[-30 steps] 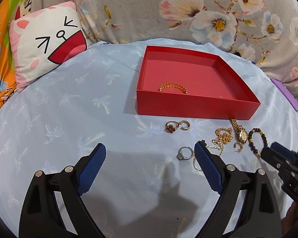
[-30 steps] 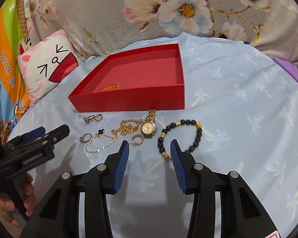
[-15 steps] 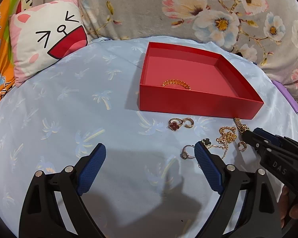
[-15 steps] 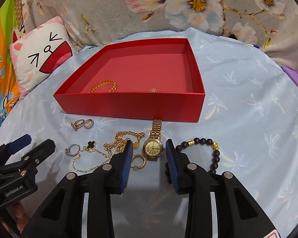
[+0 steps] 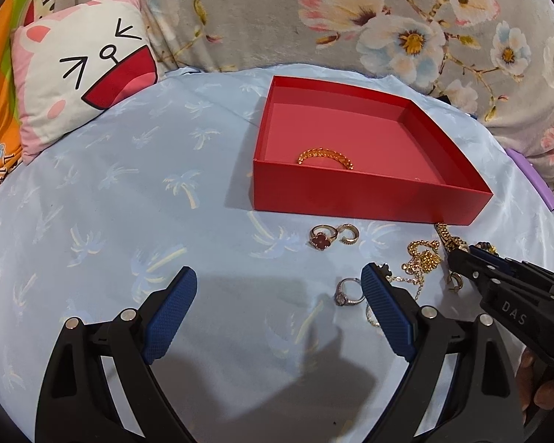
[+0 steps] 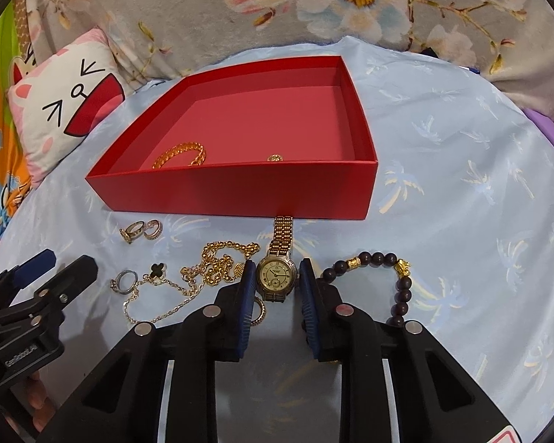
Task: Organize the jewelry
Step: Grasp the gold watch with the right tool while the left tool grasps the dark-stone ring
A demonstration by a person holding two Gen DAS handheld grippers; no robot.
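Note:
A red box holds a gold bracelet and a small gold piece. In front of it lie a gold watch, a dark bead bracelet, gold chains, a clover charm and several rings. My right gripper is low over the watch, its pads on either side of the dial, with small gaps showing. My left gripper is open and empty, with a silver ring by its right finger.
All lies on a light blue palm-print sheet. A cat-face pillow is at the back left. A floral blanket runs along the back. A purple edge shows at the far right.
My right gripper moved left from the bead bracelet to the watch and narrowed around its dial. My left gripper stayed open and shifted slightly.

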